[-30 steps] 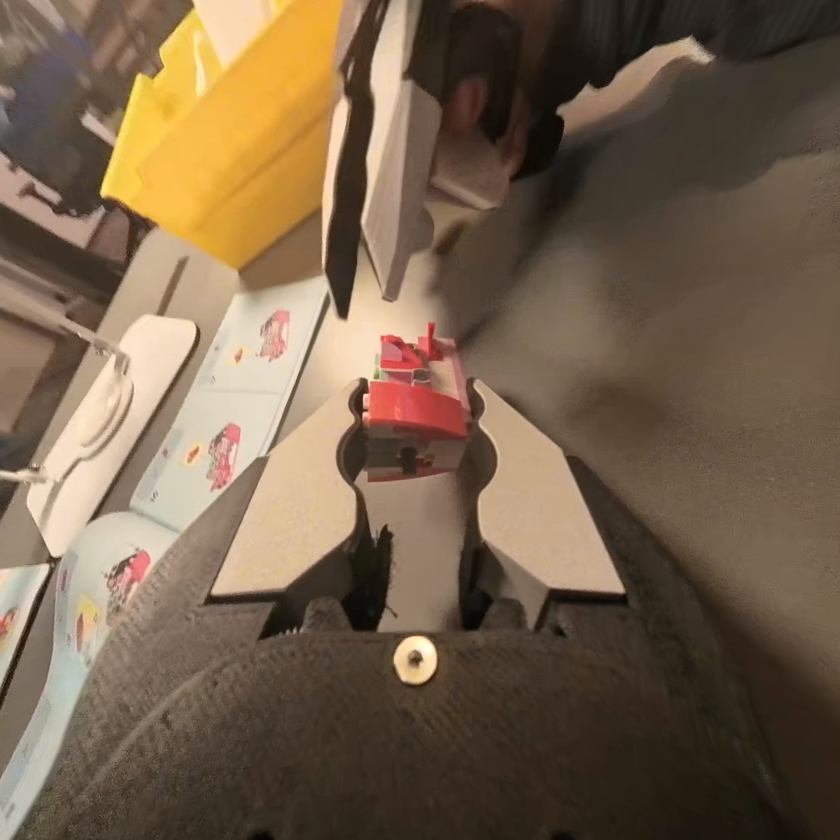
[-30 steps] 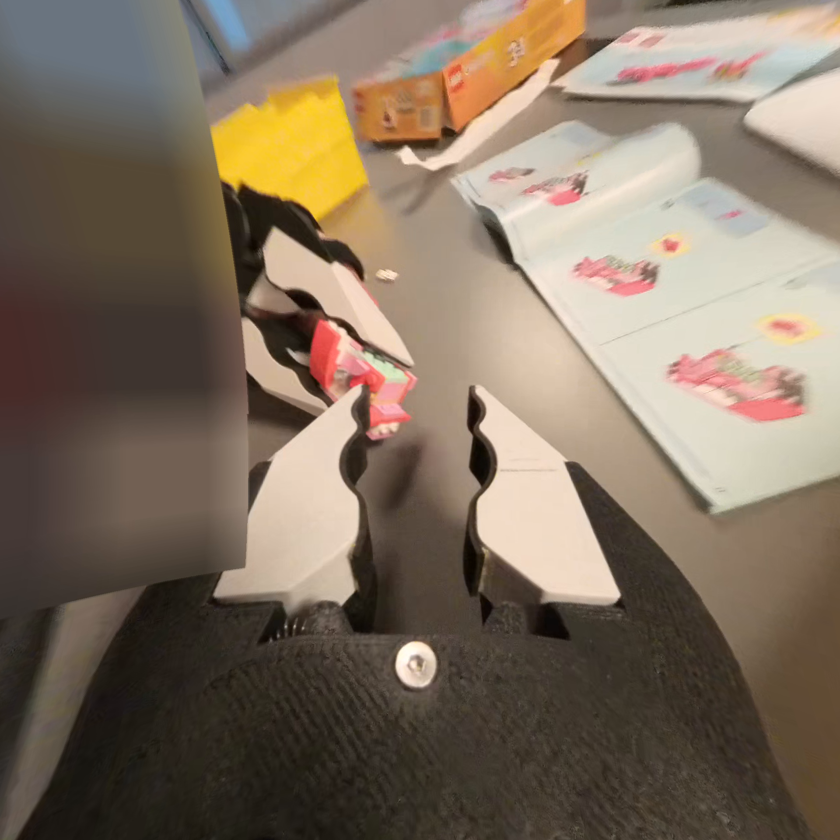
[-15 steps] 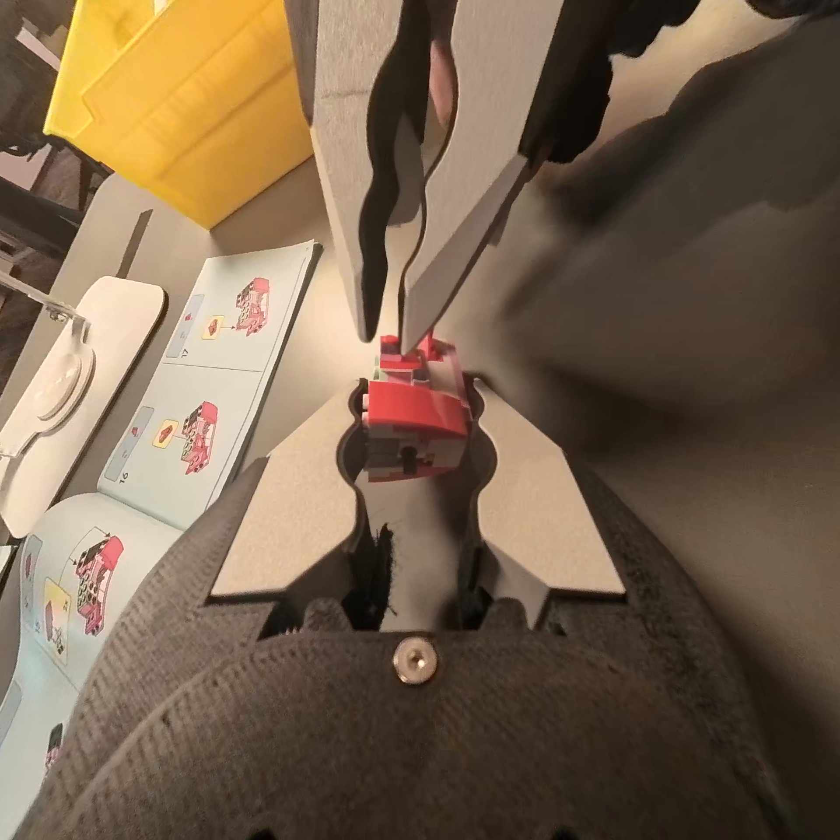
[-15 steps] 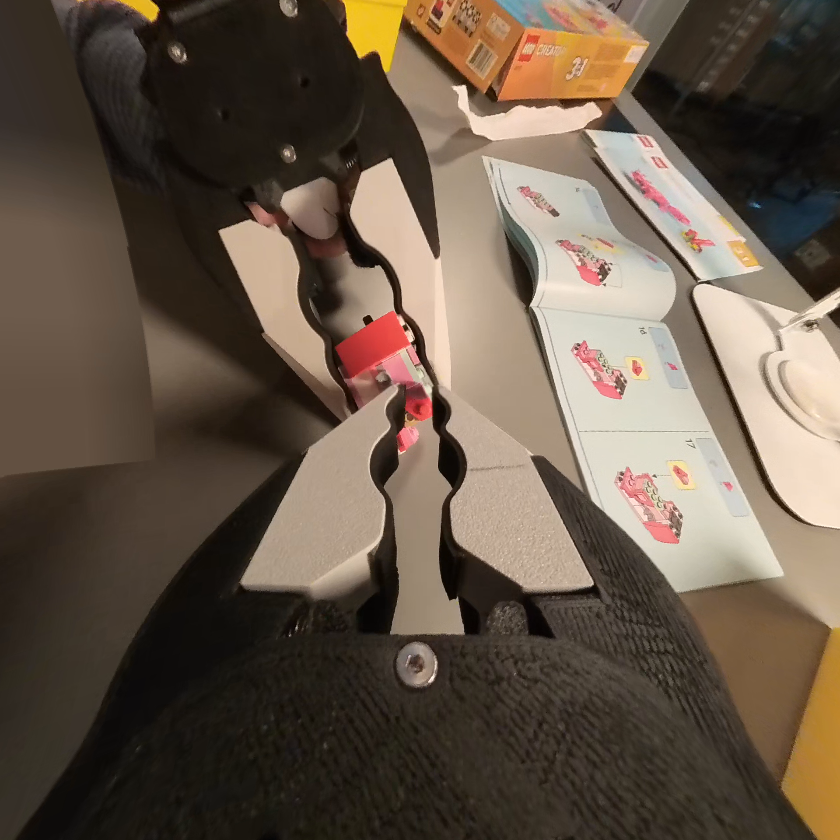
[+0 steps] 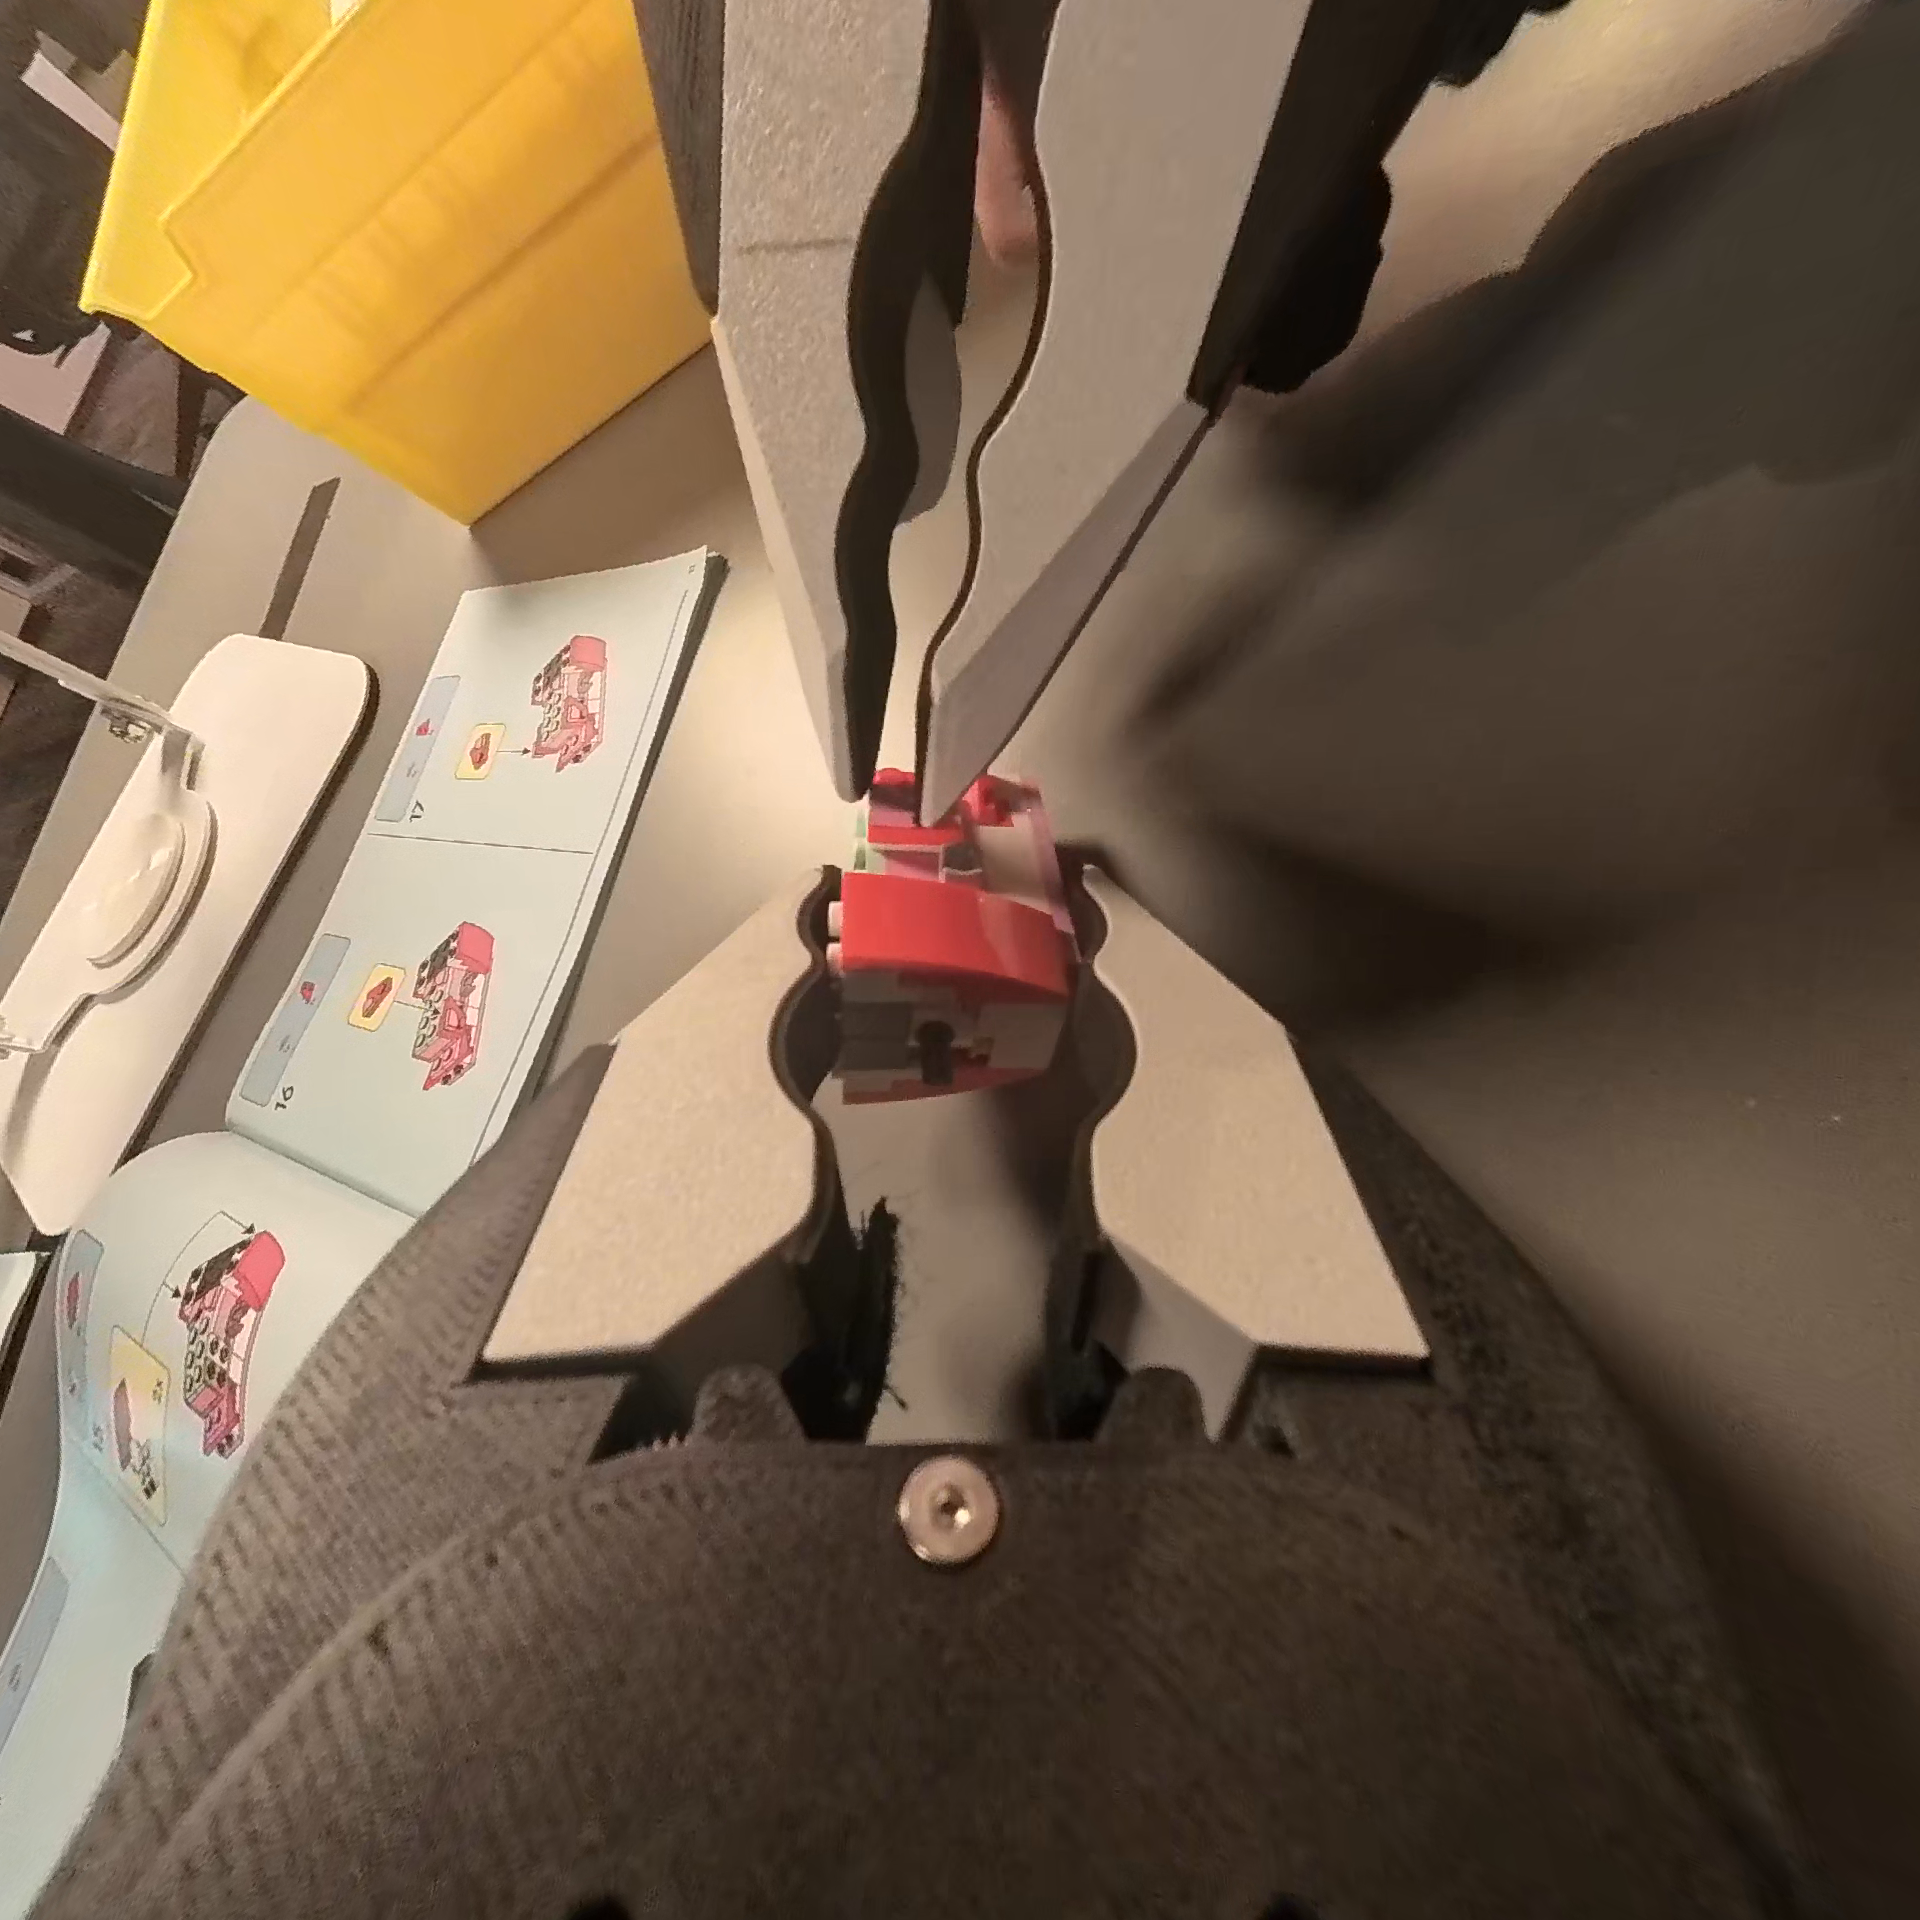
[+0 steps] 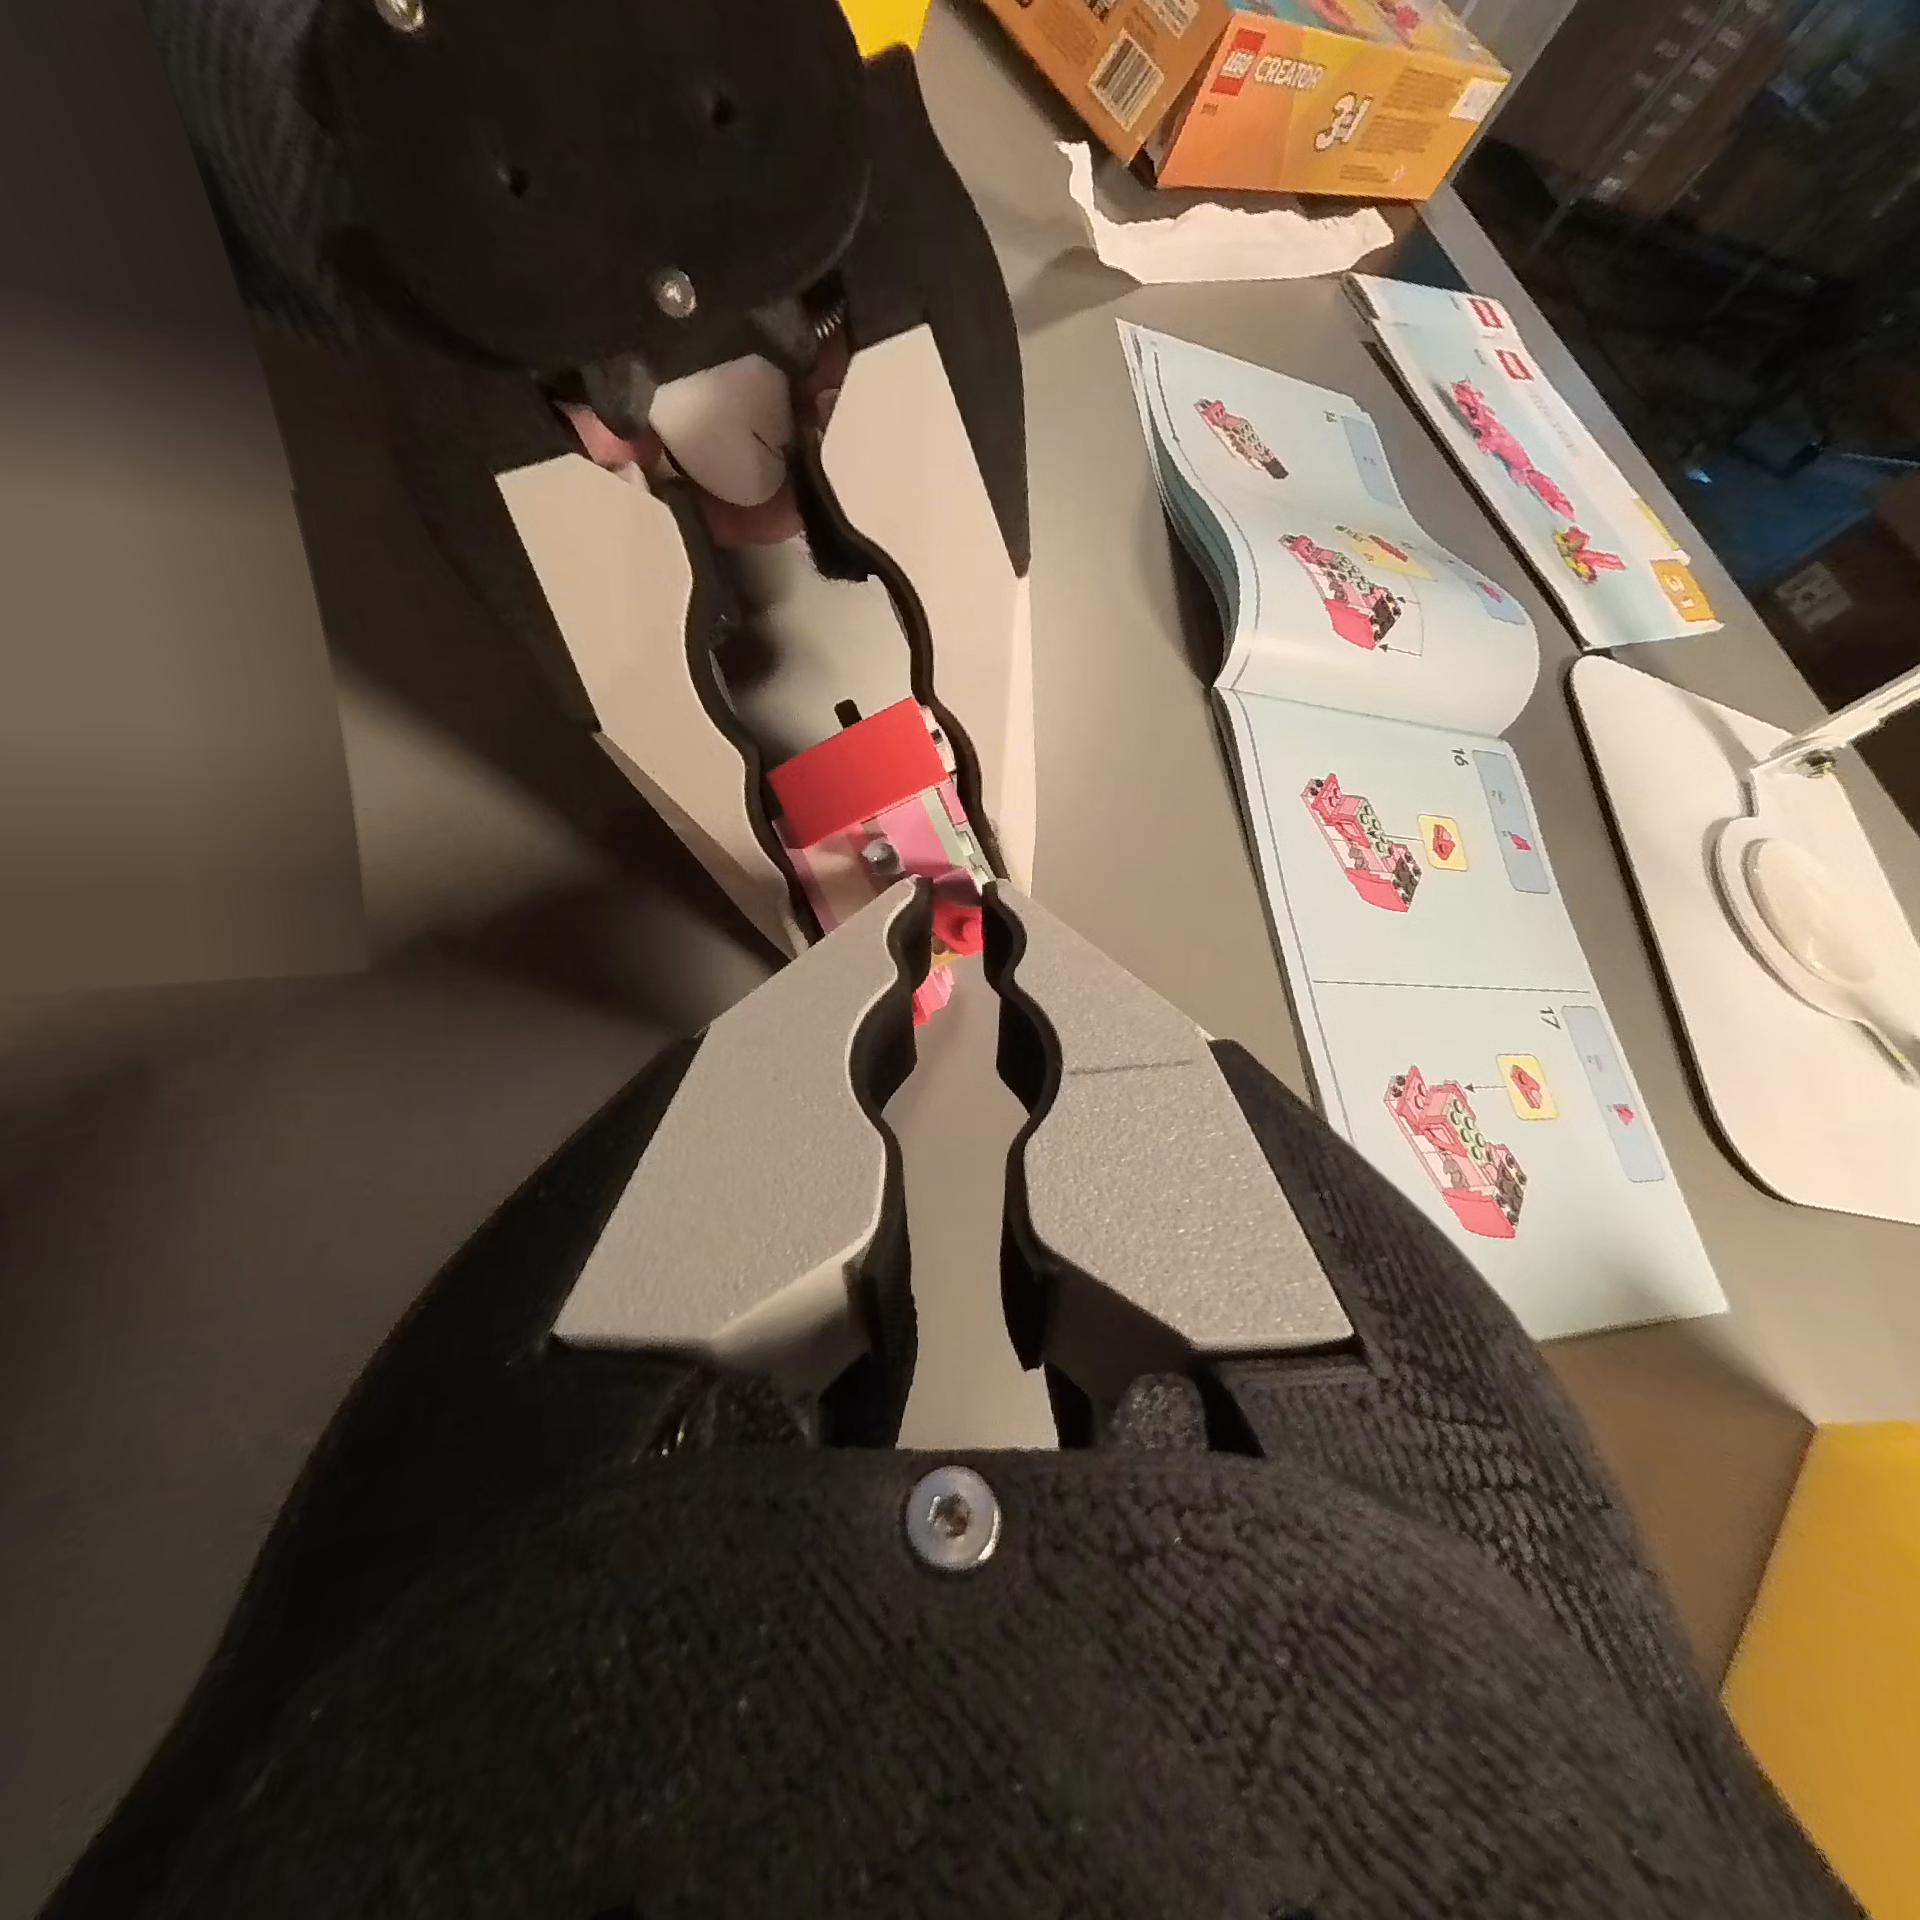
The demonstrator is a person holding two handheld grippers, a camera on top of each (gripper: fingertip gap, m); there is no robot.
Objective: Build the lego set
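My left gripper (image 5: 951, 935) is clamped on a small brick model (image 5: 951, 971), red on top with pink and grey parts underneath; both pads press its sides, and it sits right at the fingertips, lifted clear of the grey table (image 5: 1558, 935). From straight ahead my right gripper (image 6: 951, 914) comes in tip to tip with the left one, its jaws drawn almost together and pinching a tiny red brick (image 6: 958, 928) on the far end of the model. In the right wrist view that little studded piece sits between the two dark pads, which seem to touch it on both sides, and the model's pink side runs away from me into the left gripper's jaws. Off to the right of the right gripper lies an open instruction booklet (image 6: 1455, 935) with pale blue pages showing pink building steps, and a second, closed booklet (image 6: 1538, 457) lies beyond it. Farther right is a white pad (image 6: 1683, 935) with a clear disc resting on it. Ahead of the right gripper, at the far edge of the table, stands an orange cardboard box (image 6: 1299, 94) with a crumpled white paper (image 6: 1226, 234) just in front of it. Ahead and to the left of the left gripper stands a yellow bin (image 5: 395, 239).
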